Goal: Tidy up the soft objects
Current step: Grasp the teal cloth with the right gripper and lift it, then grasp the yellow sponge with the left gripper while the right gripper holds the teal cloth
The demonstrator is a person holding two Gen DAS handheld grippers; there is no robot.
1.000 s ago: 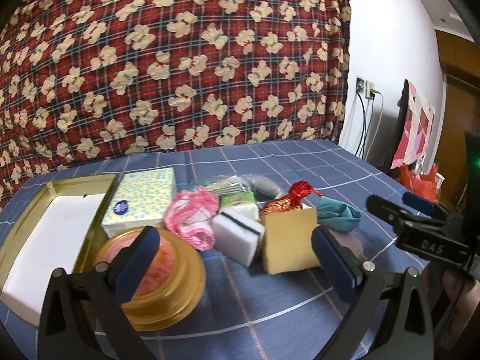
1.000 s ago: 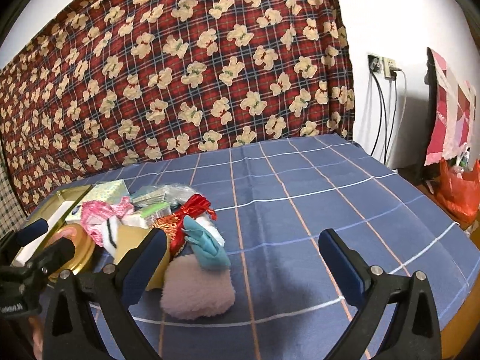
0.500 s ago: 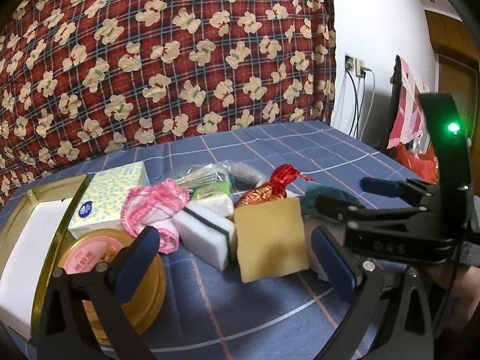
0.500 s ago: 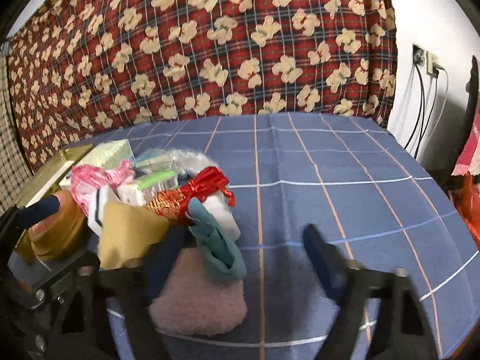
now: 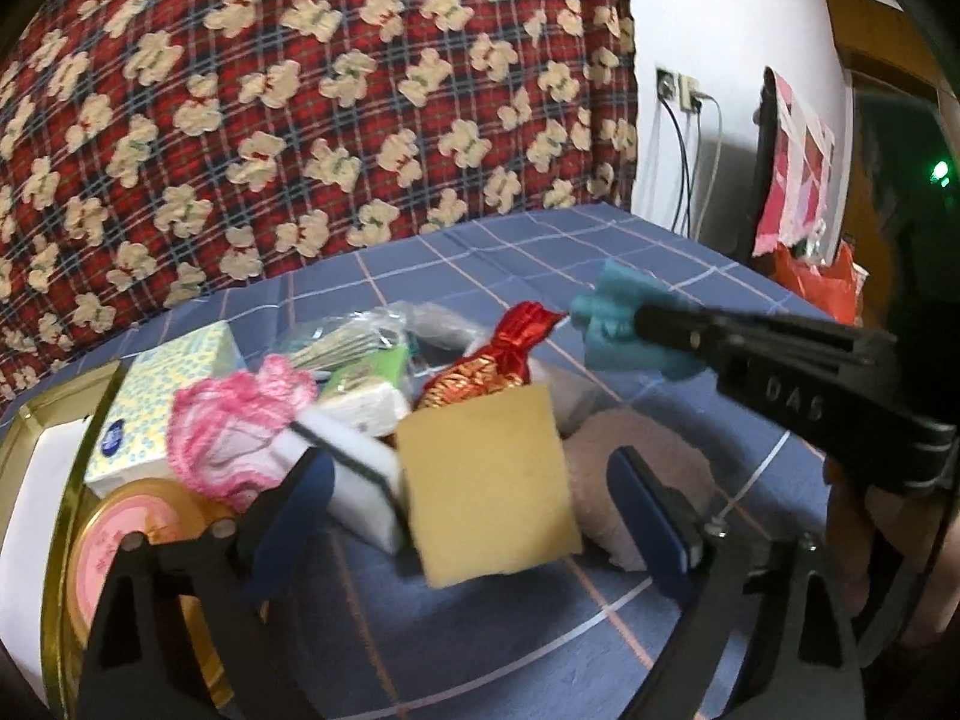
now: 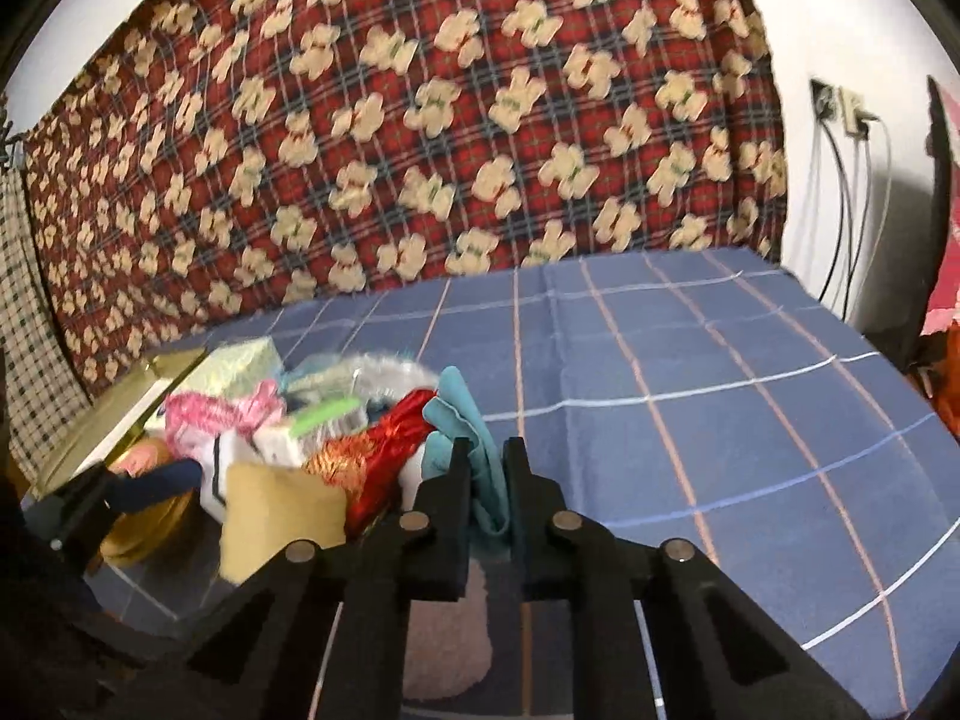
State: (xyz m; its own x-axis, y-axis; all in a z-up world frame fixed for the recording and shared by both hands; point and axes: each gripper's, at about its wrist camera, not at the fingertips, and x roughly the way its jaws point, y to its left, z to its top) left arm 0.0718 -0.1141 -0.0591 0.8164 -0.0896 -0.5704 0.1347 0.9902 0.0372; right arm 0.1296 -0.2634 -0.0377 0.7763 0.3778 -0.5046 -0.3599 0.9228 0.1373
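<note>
My right tool (image 6: 485, 468) is clenched on the teal cloth (image 6: 465, 420), raising it clear of the pile beside the yellow sponge (image 5: 489, 483); my left tool (image 5: 474, 504) hangs released, ready for that sponge.

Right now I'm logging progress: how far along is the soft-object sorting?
Barely begun: nothing looks sorted yet. In hand: the right gripper is shut on the teal folded cloth. The left gripper hangs open. Left: the tan square sponge, pink fluffy pad, red-gold pouch and pink mesh scrubber remain piled beside the gold tin tray.
</note>
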